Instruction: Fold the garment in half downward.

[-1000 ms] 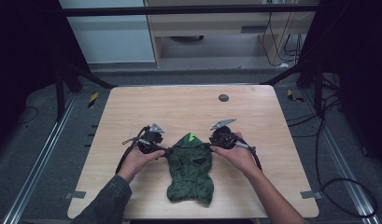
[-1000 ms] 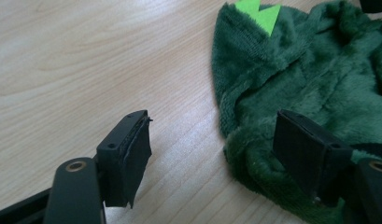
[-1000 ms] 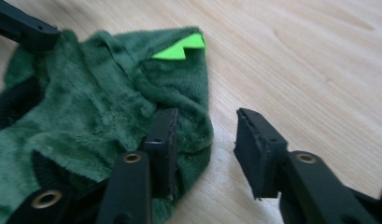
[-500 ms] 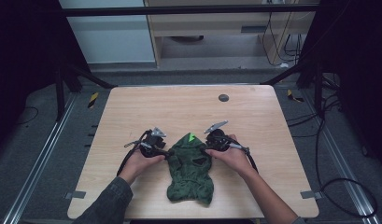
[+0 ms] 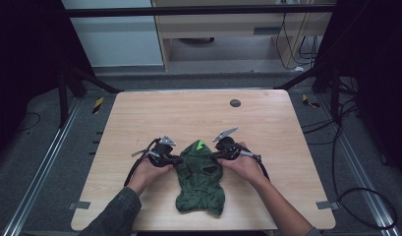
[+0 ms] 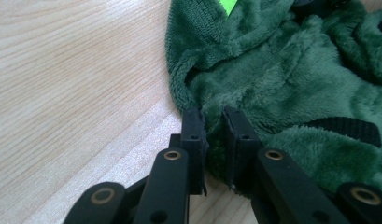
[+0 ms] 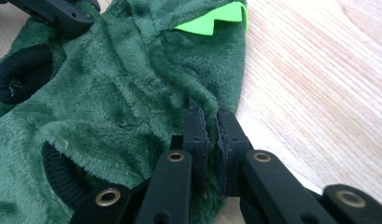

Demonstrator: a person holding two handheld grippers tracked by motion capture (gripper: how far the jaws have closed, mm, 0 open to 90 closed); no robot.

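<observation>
The green fleece garment [image 5: 200,179] lies flat on the counter [image 5: 139,118]. Left gripper [image 5: 178,159] and right gripper [image 5: 214,156] have just closed; each set of jaws pinches fleece at opposite upper edges.

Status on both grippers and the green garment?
Left gripper and right gripper just closed, pinching fleece. Green garment flat on table. Nothing in the way.
</observation>
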